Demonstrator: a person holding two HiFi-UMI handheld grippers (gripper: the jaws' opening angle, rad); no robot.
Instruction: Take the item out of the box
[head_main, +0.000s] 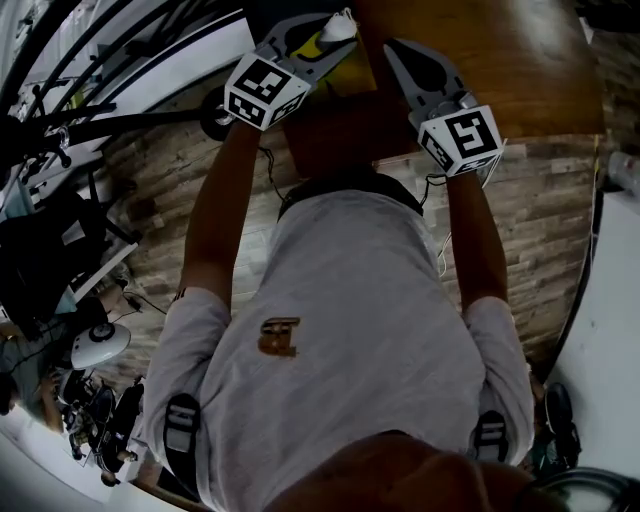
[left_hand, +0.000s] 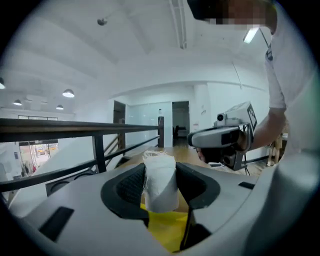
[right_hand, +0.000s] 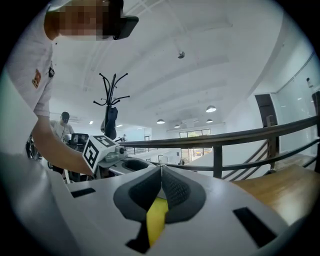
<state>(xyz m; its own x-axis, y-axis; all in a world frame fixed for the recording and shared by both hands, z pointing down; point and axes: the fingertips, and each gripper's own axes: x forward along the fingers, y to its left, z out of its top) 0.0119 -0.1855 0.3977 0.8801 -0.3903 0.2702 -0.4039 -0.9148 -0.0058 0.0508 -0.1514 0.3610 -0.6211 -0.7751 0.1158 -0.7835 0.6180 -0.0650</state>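
My left gripper (left_hand: 160, 175) is shut on a white roll of frayed cloth (left_hand: 160, 187), which stands upright between the two dark pads. Part of a yellow box (left_hand: 167, 230) shows just under the jaws. In the head view the left gripper (head_main: 335, 30) is at the top with the white roll (head_main: 342, 24) at its tip, over the yellow box (head_main: 312, 45). My right gripper (right_hand: 161, 170) is shut with its pads meeting and nothing between them; yellow shows below through the gap. In the head view the right gripper (head_main: 393, 46) sits just right of the left one.
A brown wooden table (head_main: 500, 70) lies under both grippers, with a wood-plank floor (head_main: 540, 210) around it. A dark railing (right_hand: 240, 137) runs past the table edge. A coat stand (right_hand: 111, 95) and other people stand to the left. A white counter (head_main: 615, 350) is at the right.
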